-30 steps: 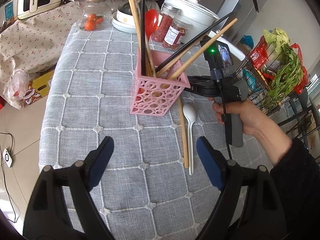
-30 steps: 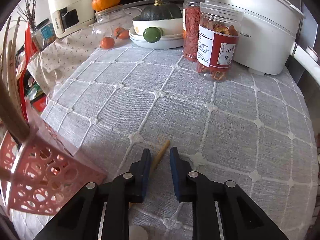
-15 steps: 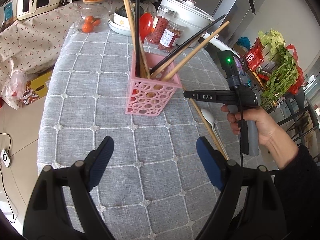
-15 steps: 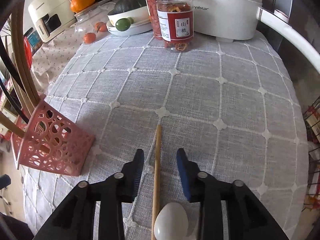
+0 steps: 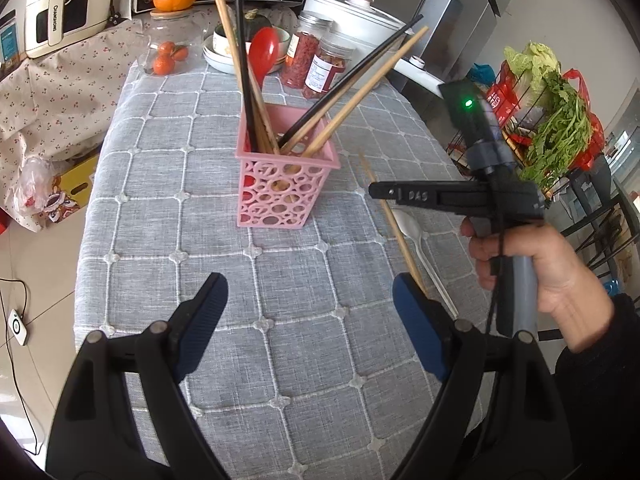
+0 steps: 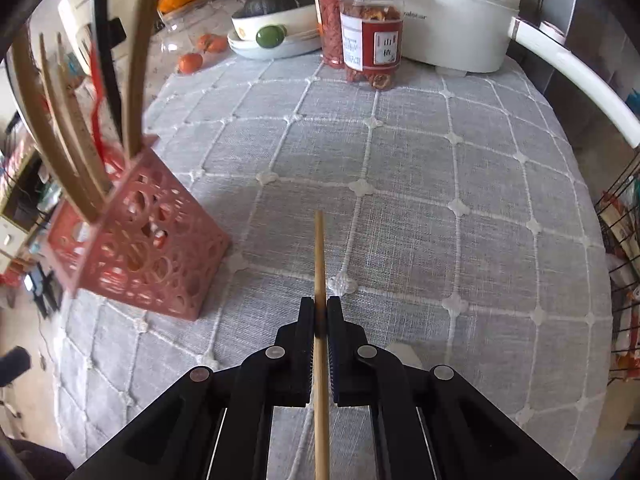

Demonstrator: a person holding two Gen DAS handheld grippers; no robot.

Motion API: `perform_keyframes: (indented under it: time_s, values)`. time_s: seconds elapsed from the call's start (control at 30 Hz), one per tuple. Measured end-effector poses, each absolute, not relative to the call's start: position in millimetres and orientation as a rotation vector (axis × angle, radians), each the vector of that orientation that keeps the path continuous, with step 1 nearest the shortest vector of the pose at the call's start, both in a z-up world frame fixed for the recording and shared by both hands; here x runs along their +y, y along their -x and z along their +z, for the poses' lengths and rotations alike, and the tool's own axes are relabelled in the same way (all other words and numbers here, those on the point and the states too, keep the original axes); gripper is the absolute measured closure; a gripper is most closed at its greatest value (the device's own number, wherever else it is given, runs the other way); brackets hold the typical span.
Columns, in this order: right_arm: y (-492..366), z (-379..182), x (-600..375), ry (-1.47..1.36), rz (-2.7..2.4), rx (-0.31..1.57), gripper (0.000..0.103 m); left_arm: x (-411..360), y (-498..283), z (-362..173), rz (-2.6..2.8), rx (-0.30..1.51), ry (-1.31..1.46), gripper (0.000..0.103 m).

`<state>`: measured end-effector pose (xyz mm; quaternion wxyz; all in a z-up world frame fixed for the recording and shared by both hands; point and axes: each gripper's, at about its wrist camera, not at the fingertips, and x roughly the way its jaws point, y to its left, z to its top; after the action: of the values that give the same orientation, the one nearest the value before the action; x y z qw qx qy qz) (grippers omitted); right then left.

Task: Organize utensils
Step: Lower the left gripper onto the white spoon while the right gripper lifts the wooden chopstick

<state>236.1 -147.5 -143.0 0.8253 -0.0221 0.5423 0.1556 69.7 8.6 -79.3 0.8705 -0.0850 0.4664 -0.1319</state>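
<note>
Half a second back the right gripper stood open astride the wooden chopstick; its jaws have just been closing, and both pads now pinch the stick, which runs straight out ahead between them. In the left wrist view the far tip looks raised off the tablecloth, though that is hard to be sure of. The left gripper hangs wide open over the near part of the table with nothing between its fingers.

The pink basket stands near the middle of the table, already bristling with chopsticks and a red spoon. The white spoon lies towards the right edge, just beside the gripped stick.

Judging by its look, the chopstick is light, stiff and smooth. It seems held part-way along, with much of its length on either side of the pads, so it may pivot or slide in them. A firm squeeze should do no harm.

Its back end is cut off below the right wrist view. Of the white spoon that view shows only a pale sliver behind the right finger. The basket's floor is hidden, so the free room inside cannot be told.
</note>
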Motion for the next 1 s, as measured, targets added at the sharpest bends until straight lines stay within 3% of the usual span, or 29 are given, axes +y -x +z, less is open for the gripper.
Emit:
perform_keyframes:
  time_s: [0.37,0.67,1.0]
  values:
    - [-163,-42,-231,-0.186,0.392,0.939,0.097,-40,-67,-85,-0.293,0.993,0.148,0.022]
    - [-126,21,-298,-0.304,0.331,0.719,0.097,-103,-107,-95,-0.32,1.045,0.077,0.042]
    - [-133,13,-321,-0.202,0.213,0.764,0.097,-159,-180,-136,-0.274,1.199,-0.022,0.049]
